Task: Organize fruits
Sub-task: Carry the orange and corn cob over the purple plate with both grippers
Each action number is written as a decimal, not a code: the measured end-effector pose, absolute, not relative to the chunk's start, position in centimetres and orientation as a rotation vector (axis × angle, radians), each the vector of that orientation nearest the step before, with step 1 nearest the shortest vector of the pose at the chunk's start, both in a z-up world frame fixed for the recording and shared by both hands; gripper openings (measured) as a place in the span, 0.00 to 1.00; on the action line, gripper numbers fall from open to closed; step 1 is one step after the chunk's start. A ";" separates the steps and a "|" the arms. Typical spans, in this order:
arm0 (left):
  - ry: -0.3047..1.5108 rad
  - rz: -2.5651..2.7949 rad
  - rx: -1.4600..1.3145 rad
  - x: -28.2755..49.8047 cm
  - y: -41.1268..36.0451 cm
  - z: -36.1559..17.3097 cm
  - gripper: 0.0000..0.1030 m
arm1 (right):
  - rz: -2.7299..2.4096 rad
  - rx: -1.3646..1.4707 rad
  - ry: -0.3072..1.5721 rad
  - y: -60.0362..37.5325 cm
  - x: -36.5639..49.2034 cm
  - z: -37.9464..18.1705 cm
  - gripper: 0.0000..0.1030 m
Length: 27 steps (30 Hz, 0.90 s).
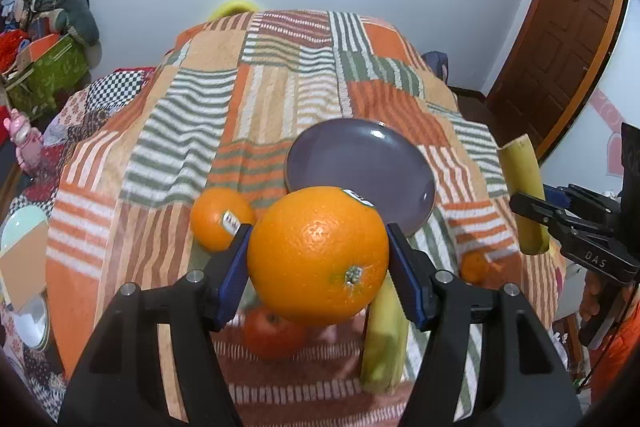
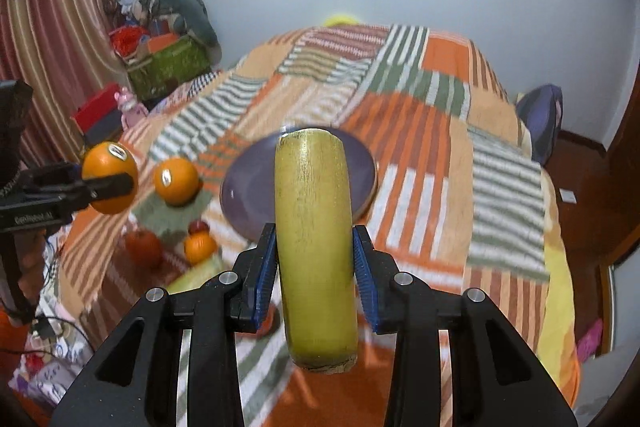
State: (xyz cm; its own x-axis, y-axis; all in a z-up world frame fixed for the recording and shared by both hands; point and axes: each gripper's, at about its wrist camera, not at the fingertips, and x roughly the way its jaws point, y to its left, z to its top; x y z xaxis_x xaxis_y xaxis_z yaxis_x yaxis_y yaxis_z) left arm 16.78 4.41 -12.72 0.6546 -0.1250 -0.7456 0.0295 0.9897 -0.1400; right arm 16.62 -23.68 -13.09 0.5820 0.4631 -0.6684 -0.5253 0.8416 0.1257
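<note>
The grey plate (image 1: 360, 163) lies on the striped blanket (image 1: 200, 131) of the bed and holds nothing. Just beside its near-left rim sits a small orange (image 1: 218, 217) with a sticker; nearer the camera lie a red apple (image 1: 274, 333), a green cut stalk (image 1: 384, 339) and a tiny orange fruit (image 1: 476, 267), all on the blanket.

The left hand-held gripper (image 1: 318, 263) is tilted downward, its blue pads pressed to both sides of a large orange (image 1: 318, 255) held above the blanket, in front of the plate.

The right hand-held gripper (image 2: 316, 275) also points downward, its jaws closed narrowly on a yellow-green stalk piece (image 2: 316, 247) lifted clear of the blanket, its far end over the plate's near edge.
</note>
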 end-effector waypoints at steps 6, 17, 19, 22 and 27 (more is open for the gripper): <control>0.837 -0.091 -0.110 19.6 4.3 -12.1 0.62 | 0.590 -0.092 0.714 -22.0 18.8 -12.0 0.32; 0.865 -0.097 -0.070 25.8 3.7 -13.1 0.62 | 0.606 -0.098 0.736 -19.1 23.7 -13.3 0.32; 0.885 -0.104 -0.069 27.1 3.6 -13.7 0.62 | 0.604 -0.094 0.753 -18.8 24.7 -13.9 0.32; 0.922 -0.118 -0.072 28.6 3.5 -15.0 0.62 | 0.599 -0.099 0.778 -18.3 25.9 -14.8 0.32; 0.986 -0.131 -0.054 30.9 2.8 -17.2 0.62 | 0.594 -0.117 0.826 -17.5 27.8 -16.4 0.32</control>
